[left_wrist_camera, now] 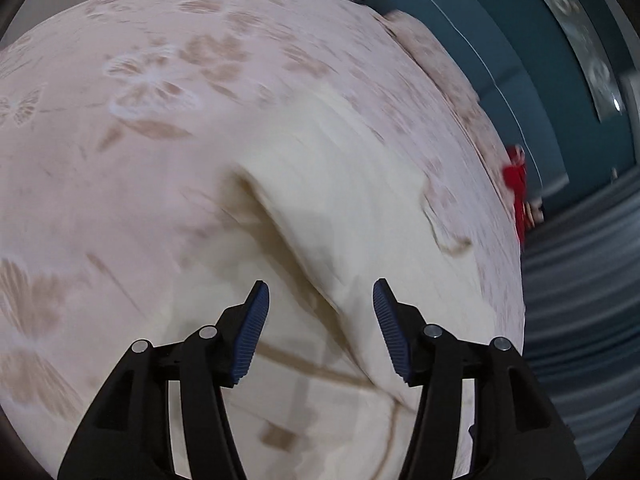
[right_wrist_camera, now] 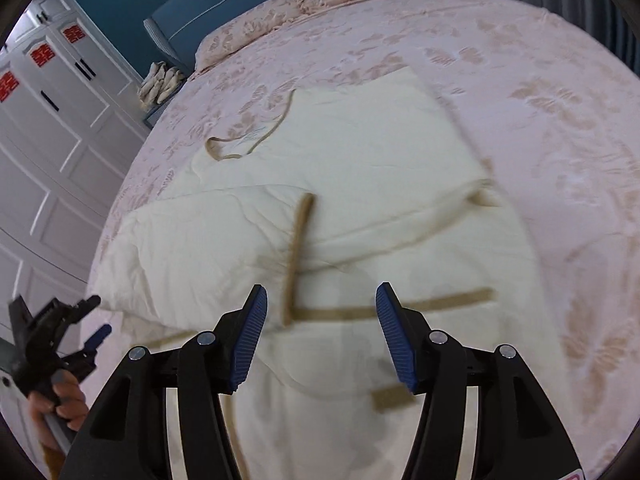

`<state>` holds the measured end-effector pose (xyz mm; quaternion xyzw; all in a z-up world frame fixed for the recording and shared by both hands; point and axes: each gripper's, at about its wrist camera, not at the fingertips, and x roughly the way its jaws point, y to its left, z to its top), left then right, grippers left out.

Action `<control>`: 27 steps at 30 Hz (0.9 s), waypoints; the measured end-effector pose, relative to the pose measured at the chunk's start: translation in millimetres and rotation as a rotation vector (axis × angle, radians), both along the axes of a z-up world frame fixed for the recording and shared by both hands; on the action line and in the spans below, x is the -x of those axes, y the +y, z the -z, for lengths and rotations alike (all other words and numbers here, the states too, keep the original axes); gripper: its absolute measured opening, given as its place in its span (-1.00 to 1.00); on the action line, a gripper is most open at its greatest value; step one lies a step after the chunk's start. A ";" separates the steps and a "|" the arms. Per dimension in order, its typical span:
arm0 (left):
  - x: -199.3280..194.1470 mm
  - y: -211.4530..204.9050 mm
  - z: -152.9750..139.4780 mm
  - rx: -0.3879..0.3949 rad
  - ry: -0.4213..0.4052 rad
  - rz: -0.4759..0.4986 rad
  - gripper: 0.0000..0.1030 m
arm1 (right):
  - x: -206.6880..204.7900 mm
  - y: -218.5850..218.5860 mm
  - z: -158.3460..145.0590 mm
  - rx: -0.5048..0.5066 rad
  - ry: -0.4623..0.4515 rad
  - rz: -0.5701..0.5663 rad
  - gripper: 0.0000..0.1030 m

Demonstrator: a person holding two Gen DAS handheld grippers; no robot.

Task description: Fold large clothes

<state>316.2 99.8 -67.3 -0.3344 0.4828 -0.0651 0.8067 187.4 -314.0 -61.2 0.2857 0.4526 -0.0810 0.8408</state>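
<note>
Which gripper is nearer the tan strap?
Right. The right gripper hangs open just above the tan strap; the left gripper is off at the garment's left edge.

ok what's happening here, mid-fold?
A person with a claw in each hand is folding a cream garment with tan trim, spread on a floral bedspread. Part of it is already folded over. Both the left claw and right claw hang open above the fabric, gripping nothing. The left one also shows at the bed's edge in the right wrist view.

Left wrist view blurred; cream garment (right_wrist_camera: 344,200) cut off below.
</note>
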 end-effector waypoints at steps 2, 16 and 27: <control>-10.1 14.9 8.8 0.029 0.017 -0.030 0.01 | -13.0 7.0 5.5 -0.020 0.013 -0.011 0.09; -27.4 62.0 31.3 0.270 0.058 -0.193 0.01 | -52.6 31.1 9.1 -0.011 0.002 -0.083 -0.94; -46.9 17.2 42.9 0.160 0.112 -0.143 -0.02 | -64.8 -61.7 -85.1 0.289 -0.102 0.015 -0.96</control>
